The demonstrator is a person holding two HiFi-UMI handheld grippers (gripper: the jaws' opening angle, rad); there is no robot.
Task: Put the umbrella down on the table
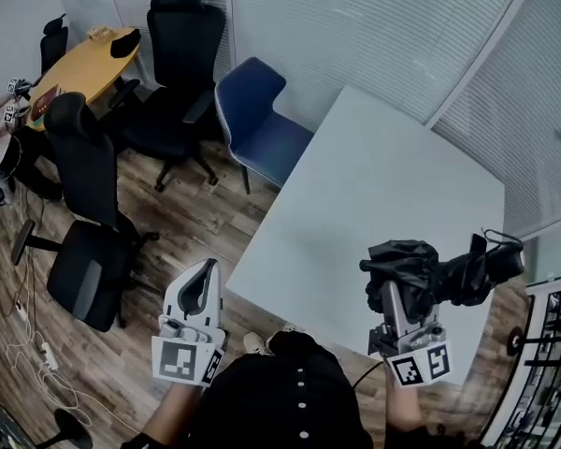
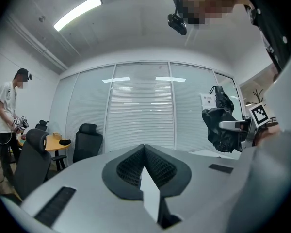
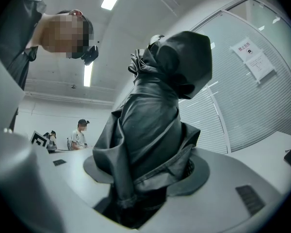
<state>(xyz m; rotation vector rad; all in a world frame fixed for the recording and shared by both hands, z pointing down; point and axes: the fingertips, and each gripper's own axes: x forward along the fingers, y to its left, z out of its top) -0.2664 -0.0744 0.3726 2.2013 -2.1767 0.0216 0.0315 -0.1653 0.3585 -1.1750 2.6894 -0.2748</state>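
Pale counter (image 1: pixel 383 176), wood floor (image 1: pixel 196 215), blinds (image 1: pixel 355 26) all round. Right tongs (image 1: pixel 395 286) clamp the folded black umbrella (image 1: pixel 444 274) above it. Left tongs (image 1: pixel 203 271) are pinched together, nothing in them.

Print on the wall notice (image 3: pixel 253 58) is unreadable.

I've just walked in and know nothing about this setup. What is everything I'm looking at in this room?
Table: one, white, centre right.
Umbrella: one, black, folded, over the table's near right corner.
Chair: one, blue, at the table's far left side.
Office chairs: three, black, on the wood floor at left.
Wooden table: one, yellow-brown, far upper left.
Cables: several, pale, on the floor at lower left.
Other person: at least one, white top, by the wooden table.
Left gripper: one, pale grey, jaws together on nothing, left of the table.
Right gripper: one, pale grey, clamped on the umbrella.
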